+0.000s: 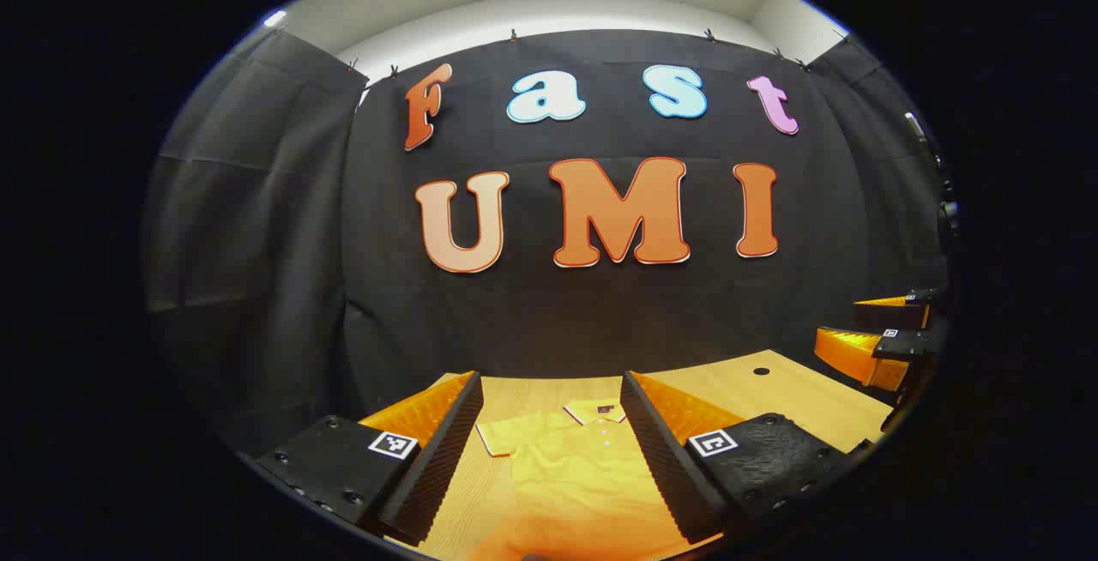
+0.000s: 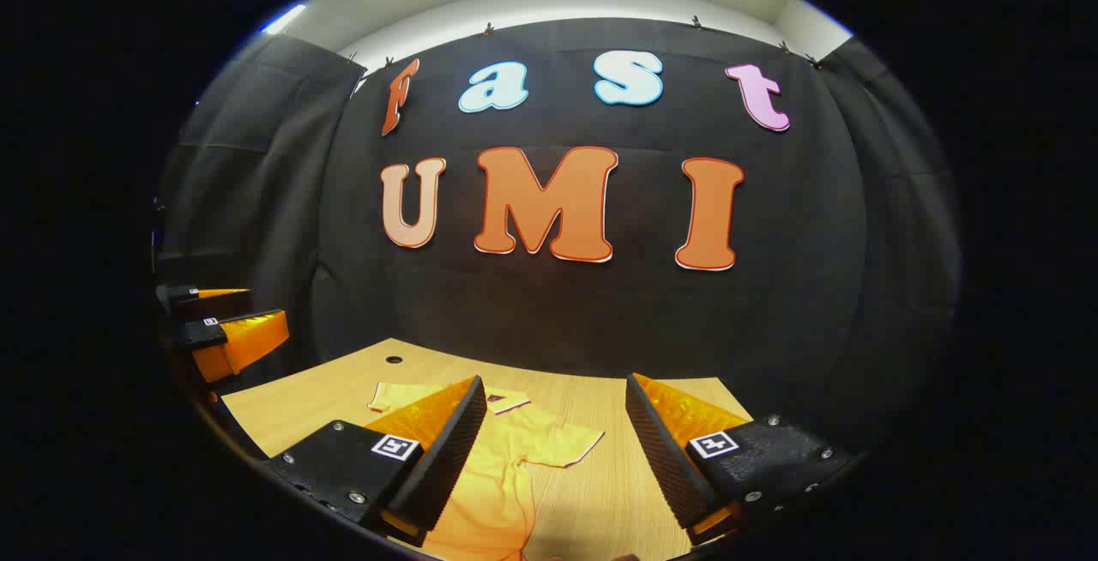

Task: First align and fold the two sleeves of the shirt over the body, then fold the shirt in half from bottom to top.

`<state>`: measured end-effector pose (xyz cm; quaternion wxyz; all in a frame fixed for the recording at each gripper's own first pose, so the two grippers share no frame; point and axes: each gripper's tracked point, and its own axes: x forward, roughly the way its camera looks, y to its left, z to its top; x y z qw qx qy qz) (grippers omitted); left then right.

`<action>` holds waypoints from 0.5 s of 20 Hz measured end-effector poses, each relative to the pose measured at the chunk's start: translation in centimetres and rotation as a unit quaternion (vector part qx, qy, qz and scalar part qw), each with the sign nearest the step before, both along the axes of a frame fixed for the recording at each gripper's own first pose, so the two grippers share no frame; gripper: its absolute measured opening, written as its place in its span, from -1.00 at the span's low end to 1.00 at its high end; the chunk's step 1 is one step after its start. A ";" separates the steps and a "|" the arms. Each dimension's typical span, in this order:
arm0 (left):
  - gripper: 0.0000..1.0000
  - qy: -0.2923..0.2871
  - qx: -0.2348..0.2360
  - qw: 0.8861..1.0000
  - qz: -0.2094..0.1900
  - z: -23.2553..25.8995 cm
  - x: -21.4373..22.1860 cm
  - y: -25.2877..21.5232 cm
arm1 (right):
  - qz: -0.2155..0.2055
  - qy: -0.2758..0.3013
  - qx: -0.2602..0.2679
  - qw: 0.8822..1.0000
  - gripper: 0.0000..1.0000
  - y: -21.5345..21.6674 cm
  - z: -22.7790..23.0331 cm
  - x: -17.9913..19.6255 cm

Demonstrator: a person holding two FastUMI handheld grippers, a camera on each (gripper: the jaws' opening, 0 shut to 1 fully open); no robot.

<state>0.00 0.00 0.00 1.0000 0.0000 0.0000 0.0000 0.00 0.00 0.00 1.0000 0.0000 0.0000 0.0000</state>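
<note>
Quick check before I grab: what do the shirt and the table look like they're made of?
Shirt: soft yellow knit fabric, probably cotton polo cloth; it wrinkles and lies limp, with a collar and buttons. Table: light wood or wood-look laminate; straight grain lines show and the finish is smooth and matte.

one shirt point(image 1: 570, 467), one table point(image 1: 772, 389), two tools

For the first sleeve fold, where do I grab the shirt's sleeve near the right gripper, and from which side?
Probably the outer cuff edge of the sleeve, where the pale trim marks the hem. It lies flat on the table, spread away from the shirt body, so bring the right gripper, jaws open, down from the outer side and pinch the hem.
</note>
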 end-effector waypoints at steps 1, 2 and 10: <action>0.98 0.001 -0.002 1.000 -0.004 -0.2 -0.2 0.2 | -0.004 0.006 0.000 1.000 0.97 0.1 -0.2 -0.1; 0.97 0.001 -0.001 1.000 -0.008 -0.2 0.0 0.5 | -0.007 0.006 0.002 1.000 0.97 0.3 -0.2 -0.4; 0.98 0.001 0.011 0.998 -0.054 0.7 2.3 3.6 | -0.066 0.022 -0.005 0.998 0.97 1.8 0.7 -0.5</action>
